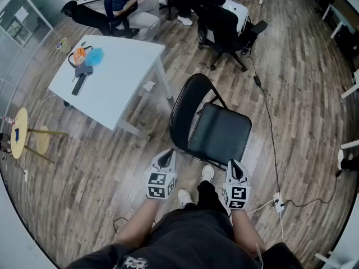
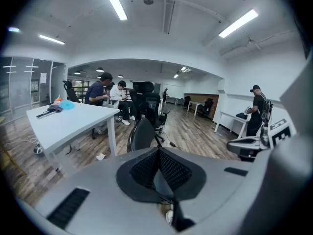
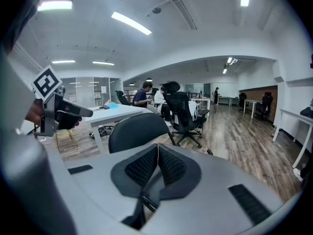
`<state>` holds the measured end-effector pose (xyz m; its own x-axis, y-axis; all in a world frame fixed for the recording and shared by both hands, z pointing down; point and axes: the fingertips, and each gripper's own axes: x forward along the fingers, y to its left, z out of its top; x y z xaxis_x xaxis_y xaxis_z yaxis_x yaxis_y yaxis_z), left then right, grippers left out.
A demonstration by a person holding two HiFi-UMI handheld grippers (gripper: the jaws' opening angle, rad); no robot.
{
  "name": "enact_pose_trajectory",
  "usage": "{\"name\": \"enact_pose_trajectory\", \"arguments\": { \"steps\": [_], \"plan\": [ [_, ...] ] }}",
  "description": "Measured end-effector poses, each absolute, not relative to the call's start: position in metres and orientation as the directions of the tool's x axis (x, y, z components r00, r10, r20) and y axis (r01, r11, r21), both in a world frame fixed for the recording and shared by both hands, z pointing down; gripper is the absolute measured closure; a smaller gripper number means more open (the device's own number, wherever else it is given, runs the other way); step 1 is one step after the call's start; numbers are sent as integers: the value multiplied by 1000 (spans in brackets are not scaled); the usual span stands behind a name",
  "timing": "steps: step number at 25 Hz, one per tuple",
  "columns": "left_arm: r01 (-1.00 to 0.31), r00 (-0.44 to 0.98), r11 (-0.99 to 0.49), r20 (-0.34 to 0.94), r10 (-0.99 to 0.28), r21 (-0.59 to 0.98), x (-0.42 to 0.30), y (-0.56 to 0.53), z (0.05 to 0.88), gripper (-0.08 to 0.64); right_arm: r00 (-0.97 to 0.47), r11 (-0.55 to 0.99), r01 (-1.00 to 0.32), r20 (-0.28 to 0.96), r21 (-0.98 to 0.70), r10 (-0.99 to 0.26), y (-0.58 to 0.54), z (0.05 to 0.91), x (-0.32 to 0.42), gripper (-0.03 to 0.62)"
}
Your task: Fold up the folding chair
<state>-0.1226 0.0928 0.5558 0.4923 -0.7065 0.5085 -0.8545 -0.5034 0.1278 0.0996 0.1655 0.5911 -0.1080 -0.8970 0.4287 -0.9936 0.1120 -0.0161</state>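
Note:
A black folding chair (image 1: 216, 129) stands unfolded on the wood floor right in front of me, its seat toward me and its rounded backrest (image 1: 188, 102) on the far left side. My left gripper (image 1: 166, 157) hovers just short of the seat's near left corner, shut and empty. At the seat's near right corner my right gripper (image 1: 235, 166) is likewise shut with nothing in it. Past the closed jaws, the left gripper view shows the backrest (image 2: 143, 133) and the right gripper view shows the backrest (image 3: 138, 130). Neither gripper touches the chair.
A white table (image 1: 112, 74) with a few items stands to the far left of the chair. Black office chairs (image 1: 227, 21) and seated people (image 1: 126, 4) are beyond. A cable and power strip (image 1: 277, 203) lie on the floor at right. A small round yellow stool (image 1: 21, 132) stands far left.

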Motion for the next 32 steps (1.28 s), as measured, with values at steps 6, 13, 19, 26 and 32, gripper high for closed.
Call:
{"name": "enact_pose_trajectory", "arguments": {
  "steps": [6, 13, 19, 26, 32],
  "plan": [
    [-913, 331, -406, 624, -708, 23, -117, 15, 588, 554, -128, 83, -991, 557, -106, -820, 102, 662, 162, 577],
    [-929, 235, -367, 716, -657, -33, -105, -57, 620, 345, -184, -35, -963, 748, -267, -637, 87, 791, 228, 415],
    [-912, 196, -406, 797, -572, -66, -79, -95, 656, 260, -246, -184, -900, 808, -395, -535, 88, 874, 265, 319],
    [-912, 146, -400, 843, -517, -87, -71, -134, 702, 258, -342, -345, -797, 841, -496, -419, 100, 999, 299, 228],
    [-910, 143, -408, 864, -482, -77, -61, -145, 726, 259, -473, -366, -710, 792, -602, -385, 104, 1060, 291, 193]
  ]
}}
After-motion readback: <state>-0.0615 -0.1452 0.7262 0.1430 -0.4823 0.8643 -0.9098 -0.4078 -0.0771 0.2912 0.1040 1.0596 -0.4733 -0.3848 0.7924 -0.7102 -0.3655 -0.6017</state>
